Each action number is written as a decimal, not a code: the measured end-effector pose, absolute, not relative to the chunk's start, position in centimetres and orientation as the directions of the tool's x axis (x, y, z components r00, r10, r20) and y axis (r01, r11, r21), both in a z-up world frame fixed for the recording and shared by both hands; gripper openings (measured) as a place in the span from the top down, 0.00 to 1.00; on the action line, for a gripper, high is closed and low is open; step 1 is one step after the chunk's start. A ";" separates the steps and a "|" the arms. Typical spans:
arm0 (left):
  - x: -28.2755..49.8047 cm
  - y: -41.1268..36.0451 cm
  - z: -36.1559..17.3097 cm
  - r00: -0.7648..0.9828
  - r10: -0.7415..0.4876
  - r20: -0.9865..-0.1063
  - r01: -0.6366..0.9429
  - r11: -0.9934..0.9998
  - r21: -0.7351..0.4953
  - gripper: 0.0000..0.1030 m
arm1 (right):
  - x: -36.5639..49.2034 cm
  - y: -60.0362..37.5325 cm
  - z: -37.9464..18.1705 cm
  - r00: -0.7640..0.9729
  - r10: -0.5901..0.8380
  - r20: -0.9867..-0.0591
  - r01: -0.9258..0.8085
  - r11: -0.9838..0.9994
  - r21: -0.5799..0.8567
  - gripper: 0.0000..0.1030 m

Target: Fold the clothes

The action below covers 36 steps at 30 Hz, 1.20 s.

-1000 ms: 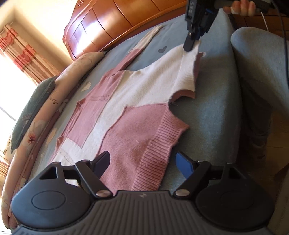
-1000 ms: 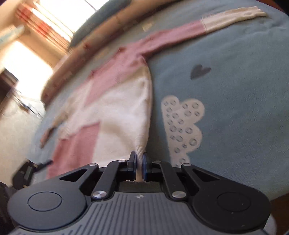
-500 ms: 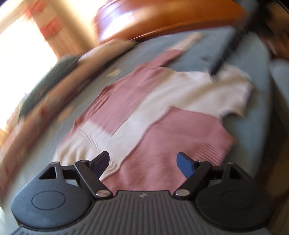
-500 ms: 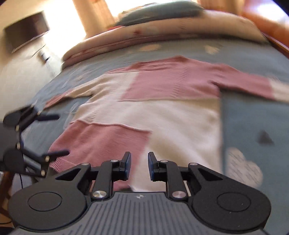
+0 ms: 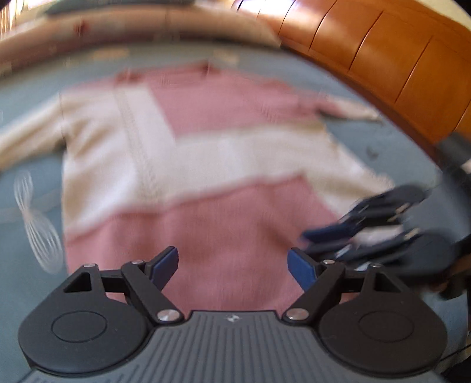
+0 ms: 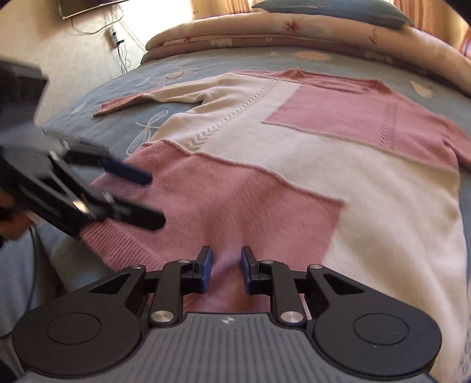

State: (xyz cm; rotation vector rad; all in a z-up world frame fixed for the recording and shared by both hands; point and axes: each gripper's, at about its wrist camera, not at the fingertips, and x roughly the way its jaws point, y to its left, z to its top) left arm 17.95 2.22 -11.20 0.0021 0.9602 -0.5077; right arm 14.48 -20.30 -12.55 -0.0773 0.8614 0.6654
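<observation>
no words or labels can be read anywhere. the left tongs (image 5: 232, 266) are wide apart with nothing in them, and they hang over the pink bottom part of the sweater (image 6: 294, 165). the right tongs (image 6: 226, 272) are a little apart, with only a small gap, and nothing is pinched in it; the pink knit shows through the gap from below. i cannot tell if either one touches the cloth. in the right view the left tongs (image 6: 138, 197) come in from the left, blurry, over the ribbed hem. in the left view the right tongs (image 5: 332, 235) show at the right, also blurry. the sweater lies flat on the bed (image 6: 97, 123), spread out with both sleeves stretched to the sides. it is soft and fuzzy, made of big pink and cream blocks, with a ribbed edge at the bottom and a raised stitch line down the cream part. the bed cover is blue-grey with pale flower and dragonfly drawings. a rolled flowery quilt (image 6: 265, 32) lies past the sweater, with a dark pillow (image 6: 332, 10) on it. a shiny wooden bed end (image 5: 382, 53) curves along one side.
</observation>
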 end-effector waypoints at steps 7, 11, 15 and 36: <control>14.2 1.9 -10.0 0.450 -0.411 -0.793 0.489 0.856 -0.167 0.16 | 13.2 -20.0 -11.5 0.470 0.457 -0.755 -0.579 0.806 0.127 0.74; 16.2 5.2 -6.6 0.573 -0.414 -0.708 0.419 0.890 -0.181 0.16 | 13.5 -19.7 -9.9 0.502 0.488 -0.714 -0.574 0.805 0.147 0.61; 21.6 9.1 -8.1 0.539 -0.495 -0.682 0.243 0.866 -0.437 0.16 | 13.8 -19.5 -10.4 0.499 0.486 -0.718 -0.557 0.814 0.163 0.61; 25.3 12.0 -11.7 0.605 -0.244 -0.758 0.083 0.966 -0.244 0.30 | 14.7 -22.5 -11.5 0.539 0.451 -0.712 -0.464 0.864 0.196 0.59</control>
